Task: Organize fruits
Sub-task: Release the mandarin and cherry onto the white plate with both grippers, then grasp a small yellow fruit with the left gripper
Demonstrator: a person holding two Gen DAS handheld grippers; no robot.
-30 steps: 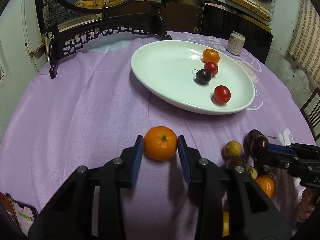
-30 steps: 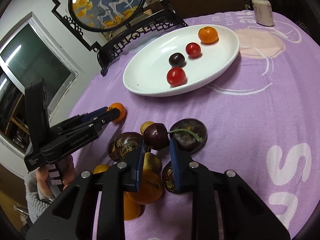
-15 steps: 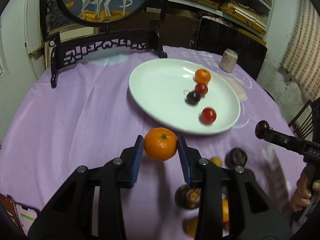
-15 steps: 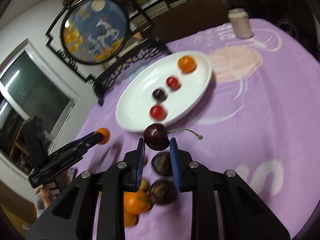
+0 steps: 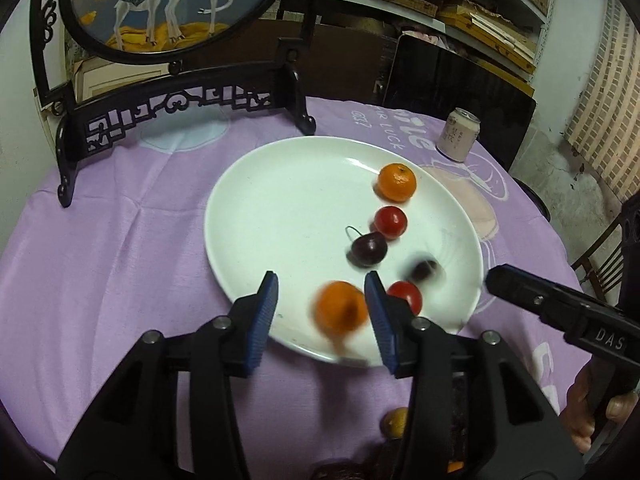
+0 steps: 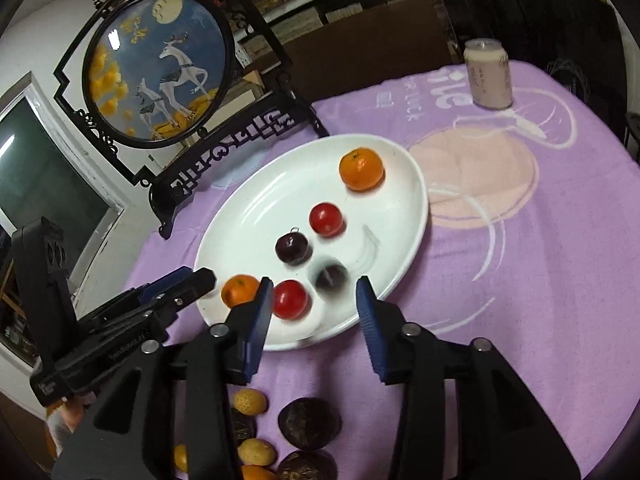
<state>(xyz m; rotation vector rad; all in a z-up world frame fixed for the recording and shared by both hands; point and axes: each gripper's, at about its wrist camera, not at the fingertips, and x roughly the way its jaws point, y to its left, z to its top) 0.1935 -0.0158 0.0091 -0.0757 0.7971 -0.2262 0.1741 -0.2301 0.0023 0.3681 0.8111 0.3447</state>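
Observation:
The white plate holds a mandarin, two red tomatoes and a dark cherry. My left gripper hangs over the plate's near rim, its jaws opening. A blurred mandarin drops loose between them, with a gap on its left side. My right gripper is over the plate's near right rim, its jaws opening too. A blurred dark cherry lies free on the plate just ahead of them. Nothing is gripped.
A pale drink can stands at the far right of the purple cloth. A black carved screen stand rises behind the plate. Several loose fruits, among them a dark mangosteen and a small yellow fruit, lie near the front edge.
Both grippers travelled forward and up from the fruit pile to the plate. The left let go of its mandarin and the right let go of its cherry; both fruits now move on the plate.

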